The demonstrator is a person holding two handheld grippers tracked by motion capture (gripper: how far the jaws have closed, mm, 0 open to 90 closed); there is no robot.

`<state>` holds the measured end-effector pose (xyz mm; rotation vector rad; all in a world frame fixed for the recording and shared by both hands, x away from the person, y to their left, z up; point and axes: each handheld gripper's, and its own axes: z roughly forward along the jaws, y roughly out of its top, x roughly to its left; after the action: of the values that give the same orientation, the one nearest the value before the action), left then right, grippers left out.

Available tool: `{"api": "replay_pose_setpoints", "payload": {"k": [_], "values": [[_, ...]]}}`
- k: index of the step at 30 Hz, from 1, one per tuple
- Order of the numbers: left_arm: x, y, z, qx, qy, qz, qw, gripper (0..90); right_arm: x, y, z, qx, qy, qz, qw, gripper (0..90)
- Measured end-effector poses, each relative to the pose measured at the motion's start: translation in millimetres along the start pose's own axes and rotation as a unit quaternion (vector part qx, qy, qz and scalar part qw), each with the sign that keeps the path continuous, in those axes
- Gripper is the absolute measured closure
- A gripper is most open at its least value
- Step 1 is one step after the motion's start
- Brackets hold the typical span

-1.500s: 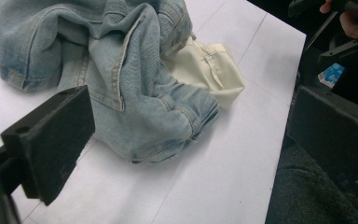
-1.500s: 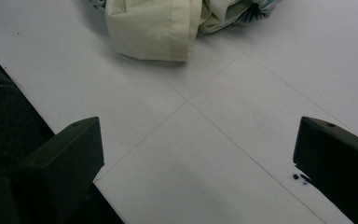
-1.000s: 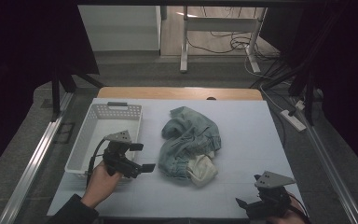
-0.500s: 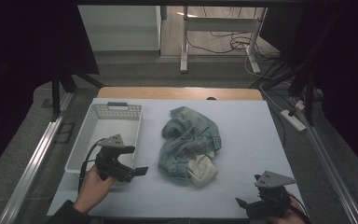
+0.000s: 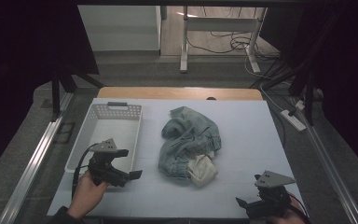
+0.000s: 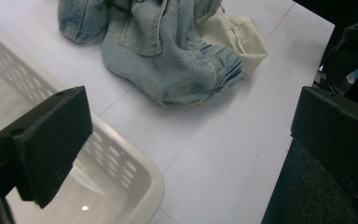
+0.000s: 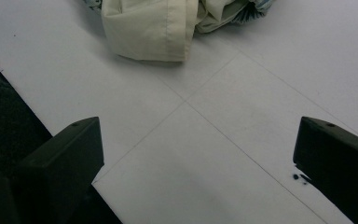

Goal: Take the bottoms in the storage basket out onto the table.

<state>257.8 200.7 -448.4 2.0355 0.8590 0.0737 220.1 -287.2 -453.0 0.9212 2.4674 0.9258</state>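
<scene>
On the left of the desk (image 5: 242,126), a white perforated basket (image 5: 103,135) stands along the desk's 9 o'clock edge, its long side running from near to far. At the basket's near right corner the left gripper (image 5: 127,164) is held in the person's left hand (image 5: 87,195), its jaws spread wide and holding nothing; they point toward 3 o'clock, at the clothes. In the left gripper view the basket's rounded corner (image 6: 140,177) sits just below and between the two black jaws, one jaw hanging over the basket's rim.

In the middle of the desk lies a crumpled pair of light-blue jeans (image 5: 189,140), well apart from the basket, with bare desk between them. A cream-coloured cloth (image 5: 202,170) lies at the 5 o'clock end of the jeans, touching them and partly tucked under the denim; the left gripper view shows it (image 6: 235,37) just behind the denim's gathered edge (image 6: 177,60).

At the desk's 5 o'clock corner the right gripper (image 5: 248,205) rests low, near the front edge, its jaws likewise spread wide with nothing in them. In the right gripper view bare desk fills the gap between the jaws, and the cream-coloured cloth (image 7: 149,28) lies ahead of them, near but not touching
</scene>
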Motion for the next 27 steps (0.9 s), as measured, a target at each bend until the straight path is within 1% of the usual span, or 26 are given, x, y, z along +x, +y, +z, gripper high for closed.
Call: {"api": "replay_pose_setpoints", "payload": {"k": [10, 18, 27], "values": [[-2.4, -13.2, -11.9, -0.005, 0.013, -0.008, 0.9999, 0.0, -0.3, 0.0, 0.0, 0.0, -0.001, 0.001, 1.0, 1.8], [-3.9, -27.6, -24.1, -0.012, 0.022, -0.022, 0.9995, 0.0, -0.2, 0.2, 0.1, 0.002, -0.001, 0.002, 1.0, 1.8], [-5.2, -43.8, -36.6, -0.013, 0.033, -0.037, 0.9987, 0.0, 0.1, 0.5, 0.4, 0.005, -0.002, 0.0, 1.0, 1.9]]}}
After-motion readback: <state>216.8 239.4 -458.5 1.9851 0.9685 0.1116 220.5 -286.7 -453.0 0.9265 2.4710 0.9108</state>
